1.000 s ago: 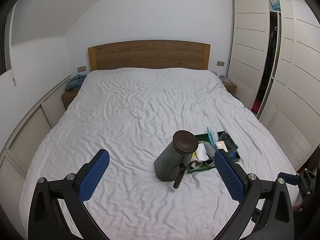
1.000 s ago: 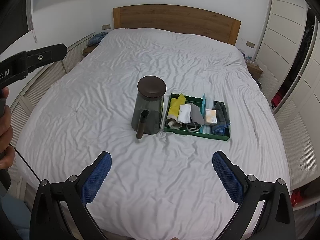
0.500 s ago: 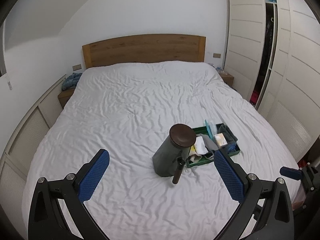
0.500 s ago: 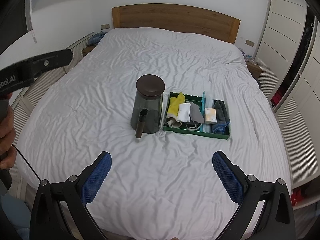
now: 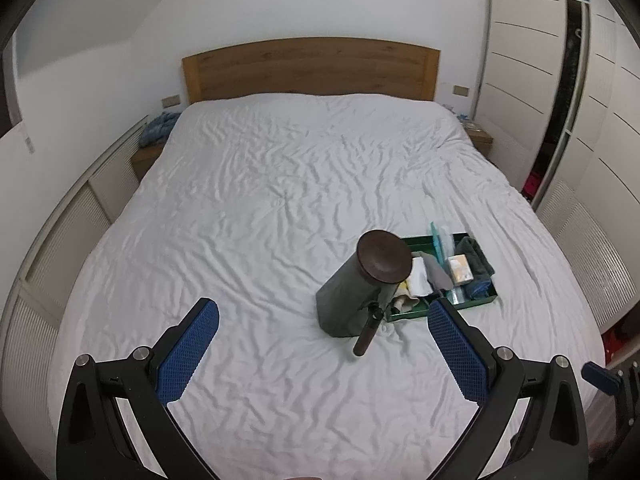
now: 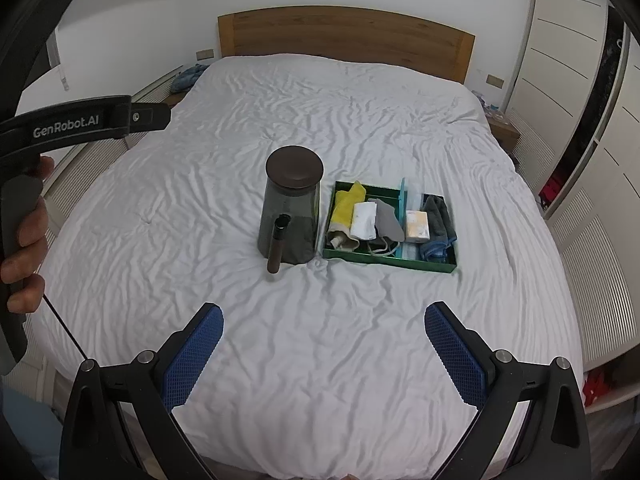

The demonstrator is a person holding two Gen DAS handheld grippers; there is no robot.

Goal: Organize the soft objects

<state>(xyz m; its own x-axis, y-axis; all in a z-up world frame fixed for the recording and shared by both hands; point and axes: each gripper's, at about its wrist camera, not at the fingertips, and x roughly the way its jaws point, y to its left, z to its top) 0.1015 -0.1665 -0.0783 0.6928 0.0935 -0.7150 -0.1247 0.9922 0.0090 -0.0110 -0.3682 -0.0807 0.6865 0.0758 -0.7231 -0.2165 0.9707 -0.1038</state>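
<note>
We see both the left gripper (image 5: 323, 342) and right gripper (image 6: 322, 343) spread wide, holding nothing. The green tray (image 6: 387, 259) on the bed (image 6: 280, 120) holds folded yellow, white, grey and dark cloths (image 6: 376, 216), beside a dark lidded jar (image 6: 291, 209).

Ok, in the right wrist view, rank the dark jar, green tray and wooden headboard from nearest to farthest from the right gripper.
1. Dark jar, ahead, slightly left; the right gripper is open.
2. Green tray, ahead right, close behind the jar.
3. Wooden headboard, at the far end of the bed.
</note>
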